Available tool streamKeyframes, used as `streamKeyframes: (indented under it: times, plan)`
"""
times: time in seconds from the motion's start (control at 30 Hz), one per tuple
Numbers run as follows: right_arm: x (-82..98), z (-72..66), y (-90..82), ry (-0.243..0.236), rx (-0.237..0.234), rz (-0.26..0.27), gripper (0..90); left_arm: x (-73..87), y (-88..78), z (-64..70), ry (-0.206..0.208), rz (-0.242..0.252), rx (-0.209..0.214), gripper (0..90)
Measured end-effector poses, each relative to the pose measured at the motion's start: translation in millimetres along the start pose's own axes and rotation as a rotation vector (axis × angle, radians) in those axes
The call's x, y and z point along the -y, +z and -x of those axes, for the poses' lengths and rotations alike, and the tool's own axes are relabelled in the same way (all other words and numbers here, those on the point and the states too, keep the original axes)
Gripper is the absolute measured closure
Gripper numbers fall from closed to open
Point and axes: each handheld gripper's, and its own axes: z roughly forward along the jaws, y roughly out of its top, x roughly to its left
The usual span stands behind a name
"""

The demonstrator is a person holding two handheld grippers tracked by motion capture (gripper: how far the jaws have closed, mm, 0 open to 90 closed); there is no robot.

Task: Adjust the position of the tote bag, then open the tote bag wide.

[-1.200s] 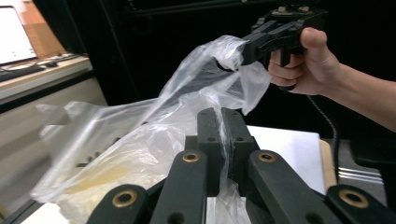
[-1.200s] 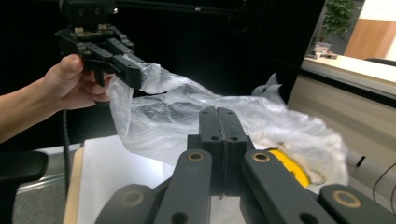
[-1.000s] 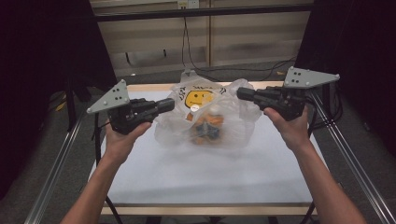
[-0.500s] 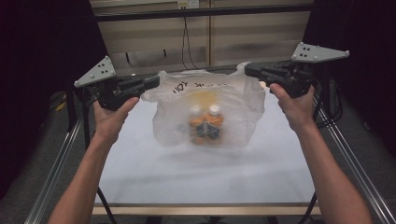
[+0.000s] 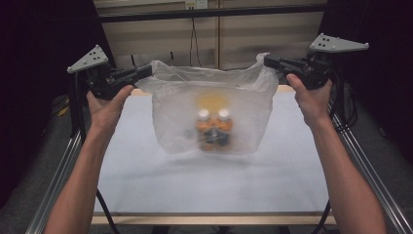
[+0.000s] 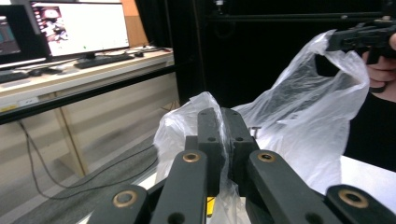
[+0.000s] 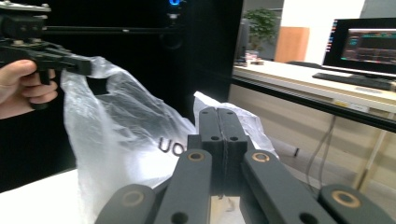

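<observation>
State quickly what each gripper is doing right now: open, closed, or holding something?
Left gripper: closed on one handle of the plastic bag.
Right gripper: closed on the bag's other handle.

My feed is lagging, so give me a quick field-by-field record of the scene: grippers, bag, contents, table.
left gripper: shut on the left handle of the plastic bag
right gripper: shut on the bag's right handle
bag: clear, thin plastic, stretched between the two grippers, mouth up
bag height: it seems to hang just above the table; contact cannot be told
contents: small bottles with white caps and orange bodies, sitting at the bag's bottom; count unclear through the plastic
hands: one on each gripper, held apart at about the same height
</observation>
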Motion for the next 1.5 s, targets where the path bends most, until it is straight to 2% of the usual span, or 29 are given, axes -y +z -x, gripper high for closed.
streamKeyframes:
  times: [0.1,0.2,0.23,0.3,0.37,0.47,0.63,0.73,1.0,1.13,1.23,1.4,1.43,1.47,1.5]
  plan:
    - [0.3,4.4,-0.9,0.002,0.014,-0.005,90.0,1.8,1.6,-1.7,-0.015,-0.008,-0.011,88.0]
    - [2.8,5.7,0.5,0.007,0.007,-0.016,90.0,1.5,3.4,-1.8,-0.003,-0.023,0.005,88.1]
    - [3.9,5.0,1.7,0.001,0.004,-0.027,90.0,2.4,6.5,-0.5,-0.007,-0.016,0.007,88.1]
    - [7.8,1.0,7.8,-0.027,0.002,-0.071,90.0,3.8,12.0,0.1,0.005,-0.034,0.007,88.1]
    - [10.8,0.1,11.3,-0.037,0.000,-0.090,90.0,6.4,17.9,-0.6,0.010,-0.049,0.005,88.1]
    - [13.5,0.2,13.1,-0.034,0.005,-0.095,90.0,9.3,23.2,-0.7,0.015,-0.074,-0.001,88.1]
    - [20.5,1.0,11.1,-0.033,0.015,-0.116,90.0,12.6,24.8,-0.9,0.017,-0.089,-0.011,88.1]
    - [29.1,1.8,7.9,-0.024,0.016,-0.128,90.0,18.3,24.8,-2.2,0.001,-0.086,-0.006,88.2]
    - [52.4,3.5,8.8,-0.013,0.012,-0.180,90.0,35.3,31.8,-5.1,-0.002,-0.144,-0.017,88.2]
    - [63.8,3.8,8.9,0.004,0.004,-0.184,90.0,47.7,31.8,-4.4,-0.013,-0.152,0.002,88.2]
    - [71.6,2.5,10.5,0.002,0.005,-0.213,90.0,57.2,30.7,-4.5,-0.022,-0.161,0.001,88.2]
    - [83.6,-0.3,9.7,0.023,-0.009,-0.209,90.0,72.4,28.0,-0.2,-0.031,-0.182,0.022,88.2]
    - [85.7,-0.7,9.7,0.024,-0.012,-0.213,90.0,76.2,27.4,-0.2,-0.014,-0.198,0.021,88.2]
    - [89.3,-1.7,9.8,0.027,-0.013,-0.216,90.0,78.7,27.3,0.0,-0.013,-0.201,0.019,88.2]
    - [93.1,-2.5,9.7,0.028,-0.015,-0.218,90.0,82.1,27.2,-0.1,-0.023,-0.199,0.022,88.3]
